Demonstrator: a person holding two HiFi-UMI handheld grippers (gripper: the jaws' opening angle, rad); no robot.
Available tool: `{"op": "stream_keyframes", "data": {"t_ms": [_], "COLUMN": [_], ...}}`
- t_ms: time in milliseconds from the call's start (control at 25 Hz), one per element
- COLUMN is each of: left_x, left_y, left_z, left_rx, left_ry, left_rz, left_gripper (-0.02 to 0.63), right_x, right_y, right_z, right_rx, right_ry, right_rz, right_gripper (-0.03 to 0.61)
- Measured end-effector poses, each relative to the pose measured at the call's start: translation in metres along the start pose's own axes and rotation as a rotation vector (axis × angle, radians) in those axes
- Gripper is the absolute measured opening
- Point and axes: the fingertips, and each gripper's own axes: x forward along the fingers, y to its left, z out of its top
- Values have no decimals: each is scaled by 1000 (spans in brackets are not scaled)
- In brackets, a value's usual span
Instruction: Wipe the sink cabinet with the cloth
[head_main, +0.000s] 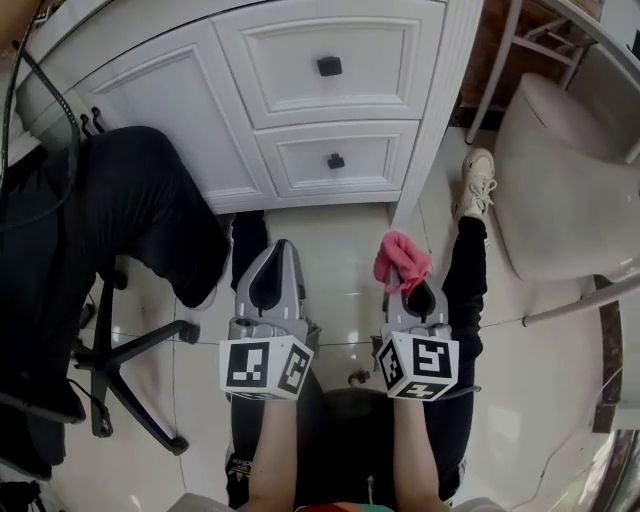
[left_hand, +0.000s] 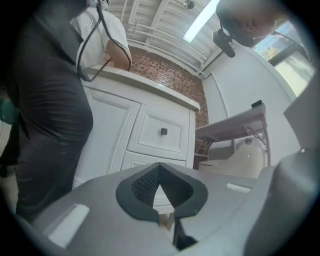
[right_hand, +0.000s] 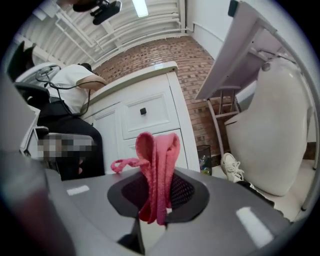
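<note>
From our head we looked steeply down at the cabinet (head_main: 330, 100); cameras riding the left tool (left_hand: 160, 167) and right tool (right_hand: 159, 175) sat low, tilted up toward that same cabinet's drawers (right_hand: 145, 112)

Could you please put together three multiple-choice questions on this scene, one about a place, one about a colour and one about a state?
1. Where is the pink cloth?
A. In a bucket.
B. Between the jaws of the right gripper.
C. On a shelf.

2. What colour are the knobs on the sink cabinet?
A. Gold.
B. White.
C. Black.

3. How do the jaws of the left gripper stand?
A. Together, with nothing between them.
B. Wide apart.
C. Shut on the cloth.

Answers:
1. B, since the right gripper view shows the cloth pinched between its jaws.
2. C, since both knobs read dark against the white cabinet in the head view.
3. A, since the left gripper view shows the jaw tips meeting with nothing held.
</note>
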Motion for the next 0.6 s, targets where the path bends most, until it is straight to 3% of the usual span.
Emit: {"op": "stream_keyframes", "data": {"t_ms": [320, 600], "left_x": [-41, -52], "left_y": [-11, -10], "left_z": [51, 64], "left_rx": [38, 70], "left_ry": [-96, -125], "left_rz": [-6, 11], "left_gripper": [13, 14], "right_x": [-29, -45], "right_y": [35, 65], "right_z": [76, 86], "right_rx": [-46, -106], "right_ry": [-171, -186], "right_rz": [72, 122], "right_gripper": [67, 67]}}
